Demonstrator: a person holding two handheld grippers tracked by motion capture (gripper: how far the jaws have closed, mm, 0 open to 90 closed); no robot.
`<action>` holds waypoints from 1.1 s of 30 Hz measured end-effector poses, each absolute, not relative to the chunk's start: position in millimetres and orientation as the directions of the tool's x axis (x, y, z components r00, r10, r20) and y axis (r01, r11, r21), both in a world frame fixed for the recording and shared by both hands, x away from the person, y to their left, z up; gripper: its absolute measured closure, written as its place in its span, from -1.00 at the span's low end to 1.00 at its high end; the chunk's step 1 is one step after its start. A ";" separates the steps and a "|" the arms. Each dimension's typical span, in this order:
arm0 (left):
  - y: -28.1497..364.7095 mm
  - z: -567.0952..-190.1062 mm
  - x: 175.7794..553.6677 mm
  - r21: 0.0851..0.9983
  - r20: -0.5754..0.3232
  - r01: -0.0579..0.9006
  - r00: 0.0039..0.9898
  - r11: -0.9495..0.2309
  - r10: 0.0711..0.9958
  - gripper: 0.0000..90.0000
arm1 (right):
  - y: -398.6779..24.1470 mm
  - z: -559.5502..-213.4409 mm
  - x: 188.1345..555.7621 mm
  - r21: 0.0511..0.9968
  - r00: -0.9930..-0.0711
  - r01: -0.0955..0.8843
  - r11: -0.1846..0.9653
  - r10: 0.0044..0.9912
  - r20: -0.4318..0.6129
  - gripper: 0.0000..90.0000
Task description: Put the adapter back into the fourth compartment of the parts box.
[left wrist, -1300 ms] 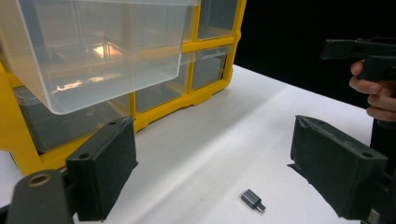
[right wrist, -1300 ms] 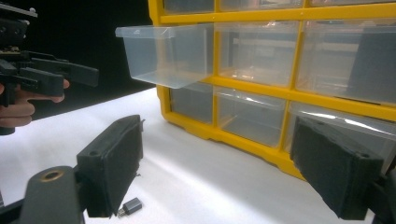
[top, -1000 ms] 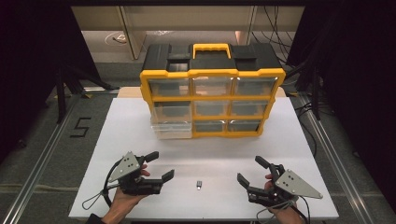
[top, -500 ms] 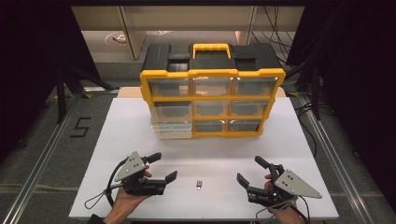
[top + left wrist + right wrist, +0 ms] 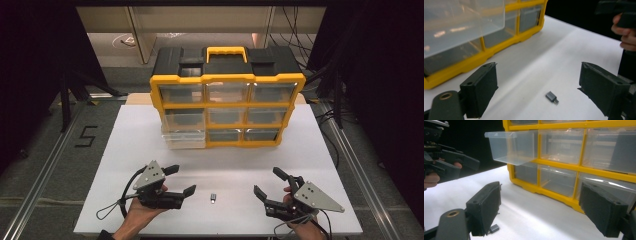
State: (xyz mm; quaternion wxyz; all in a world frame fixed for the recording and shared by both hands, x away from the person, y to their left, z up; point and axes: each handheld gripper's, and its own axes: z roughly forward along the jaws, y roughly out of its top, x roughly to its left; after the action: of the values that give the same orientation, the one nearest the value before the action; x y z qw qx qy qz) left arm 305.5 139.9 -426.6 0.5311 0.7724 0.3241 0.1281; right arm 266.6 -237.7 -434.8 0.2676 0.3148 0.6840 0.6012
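A small grey adapter (image 5: 213, 198) lies on the white table (image 5: 240, 160) near its front edge, between my two grippers. My left gripper (image 5: 182, 180) stands open just left of it. In the left gripper view the adapter (image 5: 552, 97) lies on the table between and slightly beyond the wide-apart jaws of that gripper (image 5: 539, 85). My right gripper (image 5: 267, 182) is open to the adapter's right, with nothing in it. From the right gripper (image 5: 539, 207) the adapter (image 5: 494, 228) peeks out beside the left jaw.
A yellow and black organizer (image 5: 227, 100) with clear drawers stands at the table's back. Its middle-row left drawer (image 5: 514, 145) is pulled out and looks empty (image 5: 184, 139). The other hand's gripper shows far off in each gripper view (image 5: 621, 15) (image 5: 446, 162).
My left gripper has shifted slightly to the right, closer to the adapter. The right gripper and the adapter have stayed put.
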 end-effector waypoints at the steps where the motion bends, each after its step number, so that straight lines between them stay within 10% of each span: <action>1: 136.6 -427.6 308.3 0.884 -0.158 0.398 0.749 -0.245 0.644 -0.68 | -237.5 -435.1 266.8 0.991 -0.658 0.109 0.078 0.753 0.013 -0.58; 33: 72.3 -430.4 325.8 0.715 -0.100 0.465 0.807 -0.522 0.582 -0.60 | -238.6 -434.7 266.7 0.990 -0.661 0.111 0.084 0.750 0.011 -0.57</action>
State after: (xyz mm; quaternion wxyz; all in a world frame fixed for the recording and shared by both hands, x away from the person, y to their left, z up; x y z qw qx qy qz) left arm 325.8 72.3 -430.4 0.3851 0.8690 0.3013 0.0760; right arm 266.7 -238.6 -434.7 0.2664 0.3137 0.6862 0.5998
